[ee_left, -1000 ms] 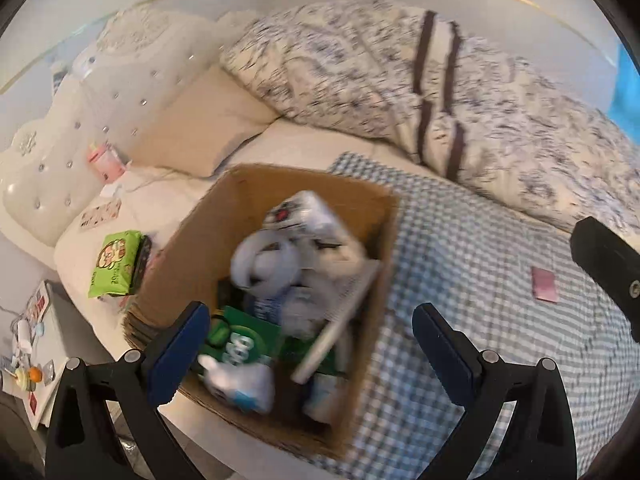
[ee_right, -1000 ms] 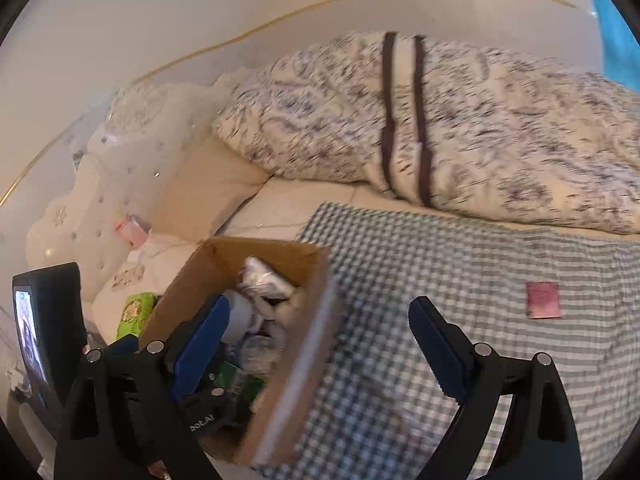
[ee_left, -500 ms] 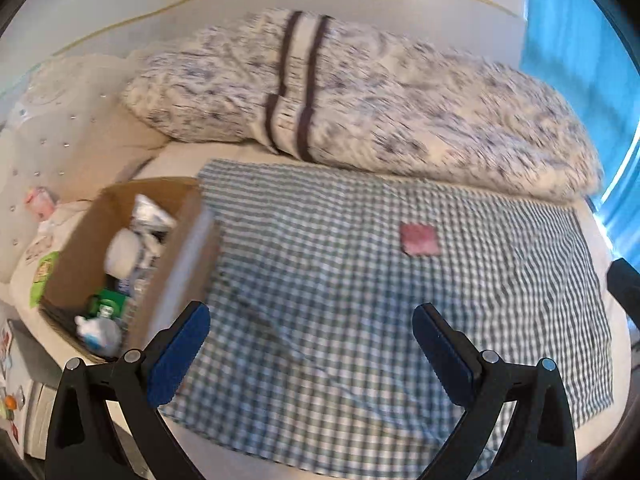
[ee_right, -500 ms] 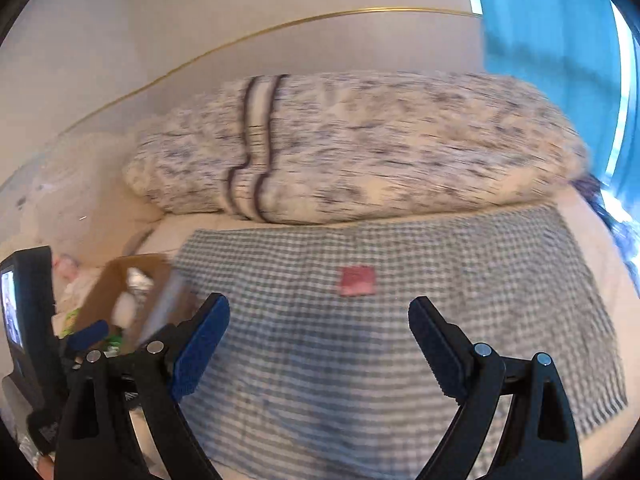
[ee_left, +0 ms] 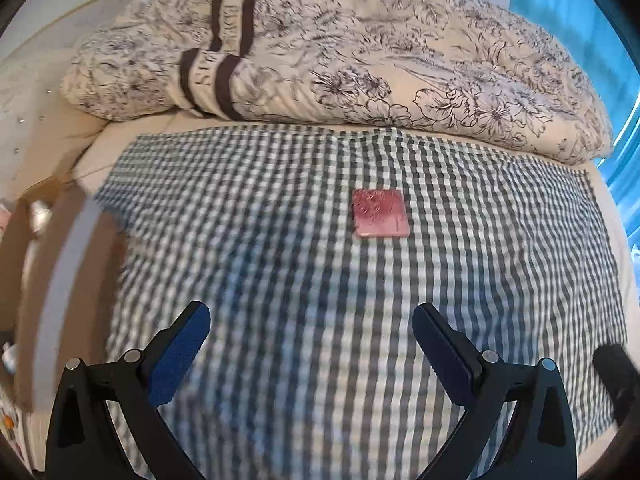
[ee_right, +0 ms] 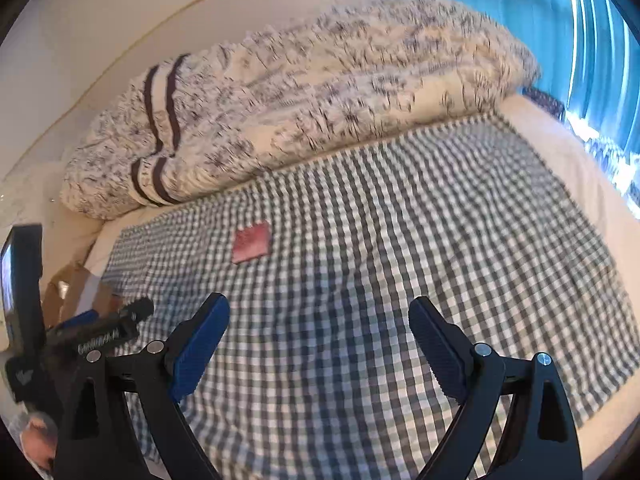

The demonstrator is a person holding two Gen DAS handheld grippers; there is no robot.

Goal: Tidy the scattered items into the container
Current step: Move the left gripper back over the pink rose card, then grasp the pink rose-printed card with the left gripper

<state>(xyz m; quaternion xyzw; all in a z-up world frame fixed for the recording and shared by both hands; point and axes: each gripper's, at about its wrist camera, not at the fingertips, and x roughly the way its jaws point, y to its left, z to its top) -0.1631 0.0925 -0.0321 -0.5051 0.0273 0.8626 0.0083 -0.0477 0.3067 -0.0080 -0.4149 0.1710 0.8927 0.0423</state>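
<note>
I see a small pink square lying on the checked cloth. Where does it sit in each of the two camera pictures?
Left wrist view: the pink square lies just right of centre, flat on the checked cloth.
Right wrist view: the pink square lies left of centre, on the same cloth.
Shared landmark: the flowered duvet with two dark stripes, bunched behind the cloth in both views.

Lettering runs along the brown band of the floral duvet (ee_left: 224, 60); too blurred to read.
</note>
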